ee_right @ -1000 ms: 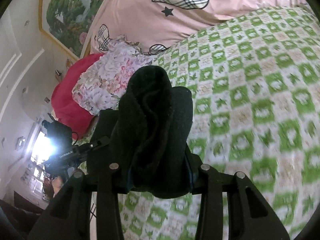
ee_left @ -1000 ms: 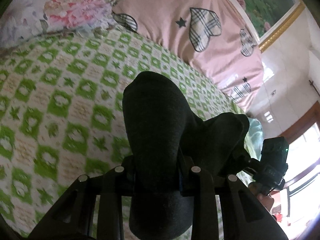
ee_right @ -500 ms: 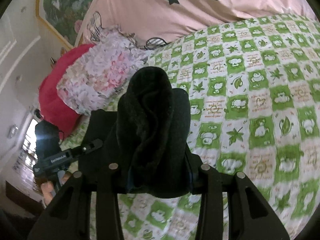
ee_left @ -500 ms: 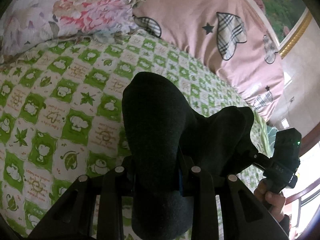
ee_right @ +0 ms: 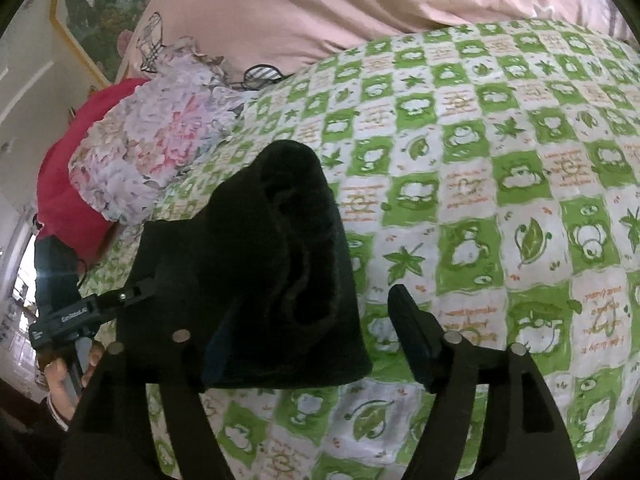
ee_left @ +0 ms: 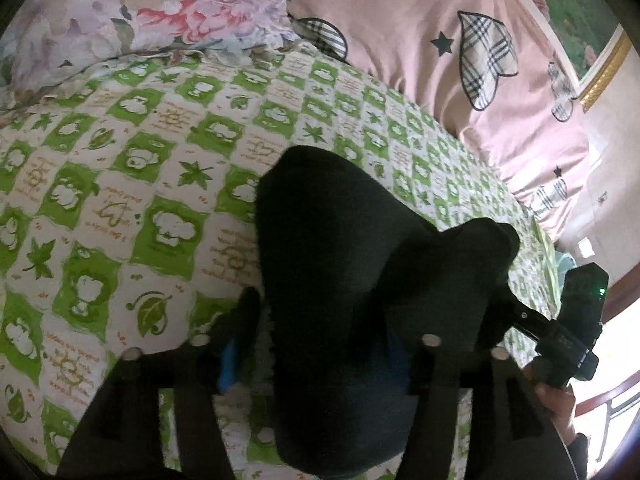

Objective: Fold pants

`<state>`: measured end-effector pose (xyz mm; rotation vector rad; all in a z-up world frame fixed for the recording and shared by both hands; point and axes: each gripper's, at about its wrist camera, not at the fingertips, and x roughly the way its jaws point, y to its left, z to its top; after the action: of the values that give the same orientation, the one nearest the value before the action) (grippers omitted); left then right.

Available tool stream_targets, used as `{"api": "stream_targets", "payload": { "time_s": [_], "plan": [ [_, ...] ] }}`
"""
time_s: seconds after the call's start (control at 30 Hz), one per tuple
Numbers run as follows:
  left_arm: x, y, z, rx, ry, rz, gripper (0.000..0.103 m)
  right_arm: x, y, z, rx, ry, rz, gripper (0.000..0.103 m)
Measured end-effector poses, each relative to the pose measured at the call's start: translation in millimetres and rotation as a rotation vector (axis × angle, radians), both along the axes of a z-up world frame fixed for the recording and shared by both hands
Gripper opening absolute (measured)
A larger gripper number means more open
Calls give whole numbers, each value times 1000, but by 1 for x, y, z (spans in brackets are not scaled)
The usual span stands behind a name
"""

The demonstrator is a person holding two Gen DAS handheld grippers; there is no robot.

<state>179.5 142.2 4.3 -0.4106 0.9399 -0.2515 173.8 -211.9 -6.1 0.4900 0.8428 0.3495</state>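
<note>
On the bed: a green-and-white checked bedspread (ee_left: 160, 184) with leaves and cartoon figures covers the whole surface that carries the work.
Pants (ee_left: 344, 280): black, thick and fuzzy, bunched into a raised roll above the bedspread, well short of the head edge; the cloth spans from one gripper to the other.
Left gripper (ee_left: 320, 344): its jaws are opening; the left finger (ee_left: 240, 320) stands clear of the cloth, with a blue pad showing on its inner face and bedspread visible in the gap; the other finger is hidden against the pants, so whether it touches them cannot be told. The pants lie between the fingers, unpinched.
Right gripper (ee_right: 316, 320): its jaws are opening; the right finger (ee_right: 412, 328) stands well apart from the cloth with bedspread between; the left finger is covered by the fabric. The pants sit between the fingers, leaning to the left one, not clamped.
Right gripper seen from the left camera (ee_left: 568, 320): at the far end of the pants, held in a hand (ee_left: 556, 404).
Left gripper seen from the right camera (ee_right: 80, 316): at the other end of the cloth, held in a hand (ee_right: 60, 376).
Head edge of the bed: a floral pillow (ee_left: 152, 12) beside a pink quilt (ee_left: 420, 40) with plaid hearts and small stars.
Behind the floral pillow: a red cushion (ee_right: 68, 184).
Wall: a gold-framed landscape painting (ee_right: 100, 8).
</note>
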Motion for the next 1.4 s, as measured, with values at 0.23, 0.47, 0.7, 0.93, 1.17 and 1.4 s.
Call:
{"api": "stream_targets", "payload": {
  "time_s": [0.23, 0.47, 0.7, 0.93, 1.17, 1.4],
  "plan": [
    [-16, 2, 10, 108, -21, 53, 75, -9, 9, 15, -66, -35, -17, 75],
    [-40, -7, 28, 224, -79, 68, 80, -24, 18, 40, -171, -104, -38, 77],
    [-61, -18, 39, 341, -119, 65, 82, -46, 36, 62, -226, -204, -14, 88],
    [-77, -24, 38, 376, -132, 72, 82, -61, 52, 62, -281, -219, 34, 90],
    [-91, -31, 37, 391, -156, 85, 82, -75, 63, 56, -322, -227, 63, 90],
    [-104, -39, 36, 424, -211, 118, 83, -81, 76, 48, -372, -254, 99, 91]
  ]
}}
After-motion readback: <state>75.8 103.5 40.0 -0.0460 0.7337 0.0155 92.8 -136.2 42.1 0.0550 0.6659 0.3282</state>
